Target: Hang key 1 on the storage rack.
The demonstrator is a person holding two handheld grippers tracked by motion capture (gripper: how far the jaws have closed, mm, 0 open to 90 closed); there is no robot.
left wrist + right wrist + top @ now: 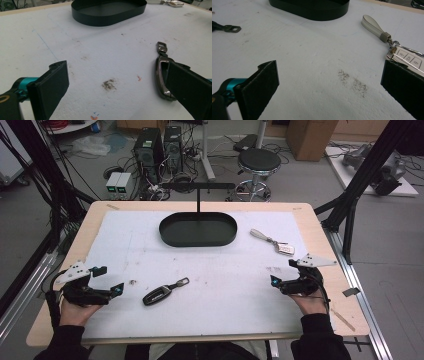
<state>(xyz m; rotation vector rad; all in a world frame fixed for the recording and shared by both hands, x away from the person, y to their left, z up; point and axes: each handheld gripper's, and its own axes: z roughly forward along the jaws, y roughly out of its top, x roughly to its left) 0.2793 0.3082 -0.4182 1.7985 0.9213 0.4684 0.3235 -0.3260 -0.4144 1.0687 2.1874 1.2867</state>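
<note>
Nothing is in the black tray (198, 229) yet: the dark key fob (158, 295) lies near-left of it, the white key fob (285, 249) just right. Left gripper (111, 280) and right gripper (281, 273) have jaws open, empty

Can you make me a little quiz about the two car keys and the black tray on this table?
1. True or false: the dark car key fob lies inside the black oval metal tray.
2. Which gripper is nearer the white car key fob with the pale strap? A left gripper B right gripper
3. How many keys do the grippers hold?

Key: 1 false, it lies on the white foam mat. 2 B. 3 none, both stand open.
</note>
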